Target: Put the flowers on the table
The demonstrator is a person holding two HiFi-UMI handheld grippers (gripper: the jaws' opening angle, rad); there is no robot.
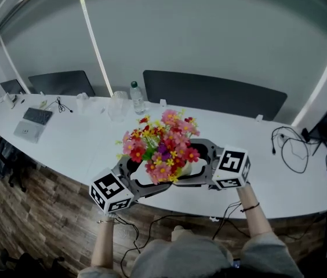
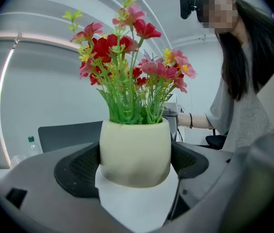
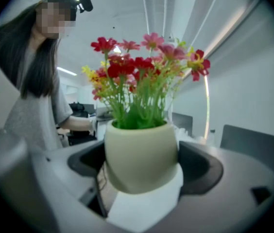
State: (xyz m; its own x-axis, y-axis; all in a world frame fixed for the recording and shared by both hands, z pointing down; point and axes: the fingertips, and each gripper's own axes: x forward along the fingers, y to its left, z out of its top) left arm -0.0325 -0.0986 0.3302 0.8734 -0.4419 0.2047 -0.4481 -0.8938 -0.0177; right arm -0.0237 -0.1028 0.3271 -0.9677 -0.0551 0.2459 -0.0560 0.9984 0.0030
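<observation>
Cream pot (image 2: 135,140) w/ flowers (image 1: 162,146) | L gripper (image 2: 135,165) & R gripper (image 3: 142,168) both clamping pot, opposite sides — at table (image 1: 65,149) near edge

The pot (image 2: 134,152) is finished in a smooth, matt cream surface, ceramic by its look. The flowers (image 1: 162,146) are seen to be artificial, with slightly glossy plastic stems. The left claw (image 2: 133,166) and right claw (image 3: 144,166) are moulded in matt grey plastic, the pads (image 2: 78,171) being dark and dimpled. The tabletop (image 1: 82,149) is smooth and white; the floor (image 1: 42,207) is laid in wood-grain planks.
</observation>
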